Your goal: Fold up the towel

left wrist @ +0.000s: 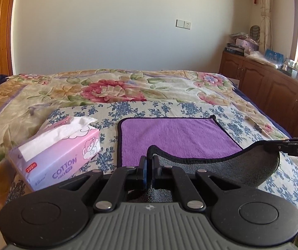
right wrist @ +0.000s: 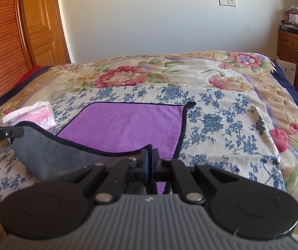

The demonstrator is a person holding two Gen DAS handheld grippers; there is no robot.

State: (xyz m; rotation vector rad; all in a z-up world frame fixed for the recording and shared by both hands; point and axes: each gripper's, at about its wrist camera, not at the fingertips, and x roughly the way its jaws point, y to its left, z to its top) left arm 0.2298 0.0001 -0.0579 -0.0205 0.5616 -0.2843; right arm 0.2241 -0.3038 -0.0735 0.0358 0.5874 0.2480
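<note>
A purple towel (left wrist: 176, 137) with a black hem and grey underside lies on a blue-flowered cloth on the bed; it also shows in the right wrist view (right wrist: 126, 127). My left gripper (left wrist: 149, 158) is shut on the towel's near left corner, lifted so the grey underside (left wrist: 232, 166) shows. My right gripper (right wrist: 150, 152) is shut on the near right corner. The lifted near edge sags between them. The right gripper shows at the right edge of the left wrist view (left wrist: 290, 148), the left gripper at the left edge of the right wrist view (right wrist: 3, 134).
A pink tissue box (left wrist: 55, 152) sits on the bed just left of the towel. The blue-flowered cloth (right wrist: 221, 120) lies on a floral blanket (left wrist: 111, 89). A wooden cabinet (left wrist: 273, 87) stands to the right, a wooden door (right wrist: 38, 20) to the left.
</note>
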